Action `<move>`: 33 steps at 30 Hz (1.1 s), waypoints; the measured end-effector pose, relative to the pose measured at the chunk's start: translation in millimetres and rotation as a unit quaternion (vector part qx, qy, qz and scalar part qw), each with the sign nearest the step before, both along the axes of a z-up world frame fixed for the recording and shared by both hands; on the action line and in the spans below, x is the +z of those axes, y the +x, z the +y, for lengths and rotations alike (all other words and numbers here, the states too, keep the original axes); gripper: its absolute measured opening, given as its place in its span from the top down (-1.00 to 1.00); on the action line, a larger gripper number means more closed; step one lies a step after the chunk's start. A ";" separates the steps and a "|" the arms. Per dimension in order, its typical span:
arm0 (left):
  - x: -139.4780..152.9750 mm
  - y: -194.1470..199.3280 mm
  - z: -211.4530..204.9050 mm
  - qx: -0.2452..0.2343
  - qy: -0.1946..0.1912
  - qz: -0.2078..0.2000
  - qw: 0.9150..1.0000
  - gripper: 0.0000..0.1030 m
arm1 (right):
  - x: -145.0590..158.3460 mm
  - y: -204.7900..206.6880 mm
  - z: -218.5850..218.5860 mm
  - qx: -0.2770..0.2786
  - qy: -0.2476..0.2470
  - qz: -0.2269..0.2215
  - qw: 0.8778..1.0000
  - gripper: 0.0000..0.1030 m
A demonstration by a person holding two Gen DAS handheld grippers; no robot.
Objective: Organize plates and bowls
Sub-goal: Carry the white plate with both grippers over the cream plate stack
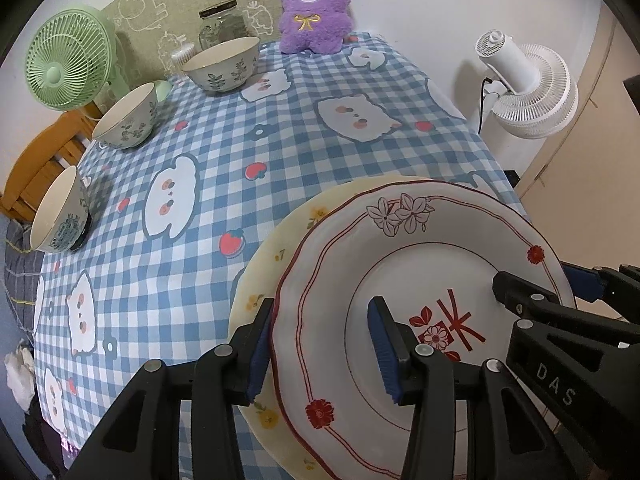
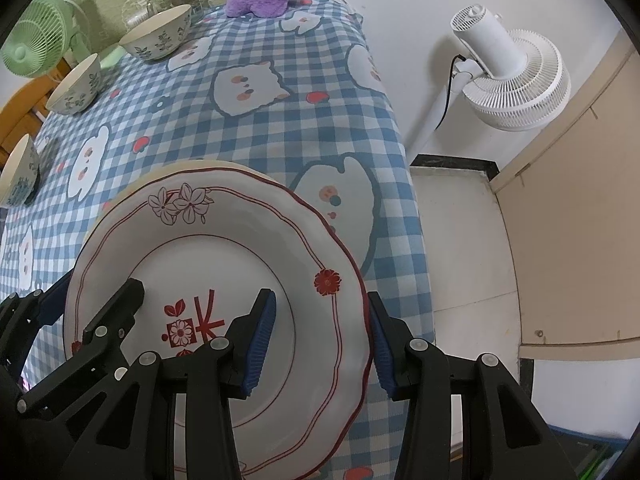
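Observation:
A white plate (image 1: pixel 420 264) (image 2: pixel 224 248) with red flowers and a scalloped rim lies over a pale yellow plate (image 1: pixel 272 248) (image 2: pixel 188 166) at the near right of the checked table. My left gripper (image 1: pixel 320 308) (image 2: pixel 96 292) straddles its left rim, one pad outside and one inside, shut on it. On the opposite rim my right gripper (image 2: pixel 320 296) (image 1: pixel 560 284) grips the same way. Three leaf-patterned bowls (image 1: pixel 224 64) (image 1: pixel 128 120) (image 1: pixel 60 212) stand apart along the table's left side.
At the back stand a glass jar (image 1: pixel 220 24), a purple plush toy (image 1: pixel 316 8) and a green fan (image 1: pixel 68 60). A white floor fan (image 2: pixel 508 76) is just off the table's right edge (image 2: pixel 404 160). A wooden chair (image 1: pixel 40 160) sits behind the bowls.

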State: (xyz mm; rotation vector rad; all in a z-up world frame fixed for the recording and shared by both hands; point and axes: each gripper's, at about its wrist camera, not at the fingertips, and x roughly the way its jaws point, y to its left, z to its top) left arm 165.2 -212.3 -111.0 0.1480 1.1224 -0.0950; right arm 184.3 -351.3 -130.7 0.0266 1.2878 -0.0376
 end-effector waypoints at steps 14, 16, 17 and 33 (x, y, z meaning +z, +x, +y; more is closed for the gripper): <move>-1.6 2.5 -0.7 0.003 0.015 0.002 1.000 -0.16 | 4.7 -0.3 3.9 0.012 0.006 -0.013 1.000 0.06; -1.2 2.0 -0.8 0.004 0.014 0.003 1.000 -0.22 | 4.9 -0.7 1.3 0.008 0.004 -0.011 1.000 0.06; -1.5 1.5 -0.7 0.005 0.013 0.005 1.000 -0.25 | 5.3 -1.3 -0.5 0.007 0.003 -0.010 1.000 0.06; 0.0 -2.2 9.8 0.043 0.013 0.021 0.999 -0.61 | 23.3 -8.7 -2.2 0.024 0.025 -0.038 0.999 -0.41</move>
